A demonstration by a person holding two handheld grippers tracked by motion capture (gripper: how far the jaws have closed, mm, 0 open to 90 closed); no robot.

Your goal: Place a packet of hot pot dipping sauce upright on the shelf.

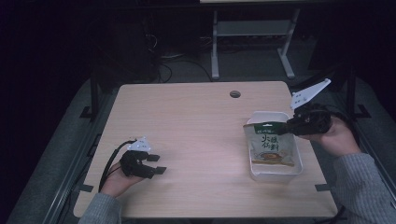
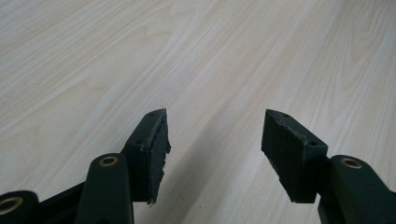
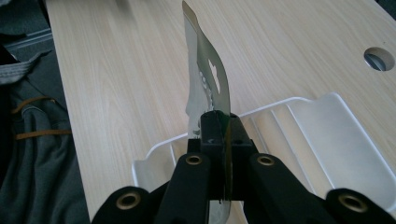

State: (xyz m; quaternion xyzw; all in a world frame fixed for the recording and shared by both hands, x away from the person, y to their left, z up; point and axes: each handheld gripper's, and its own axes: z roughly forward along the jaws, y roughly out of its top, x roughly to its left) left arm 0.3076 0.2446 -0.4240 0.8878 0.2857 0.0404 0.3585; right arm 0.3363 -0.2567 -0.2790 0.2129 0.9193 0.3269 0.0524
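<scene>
Right claw point(image 1: 290, 126): pinching the sauce packet point(image 1: 272, 145) by its top edge, over the white tray point(image 1: 275, 175).
Left claw point(image 1: 156, 164): spread, idle on worktop point(image 1: 187, 121).
Advice: lower flat, then release.

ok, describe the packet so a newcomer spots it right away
Start at the wooden table and go to its right side, where a white tray sits. The packet hangs over the tray, pinched at its top edge by the right tool. It is the one printed thing there, green-topped with dark characters.
</scene>
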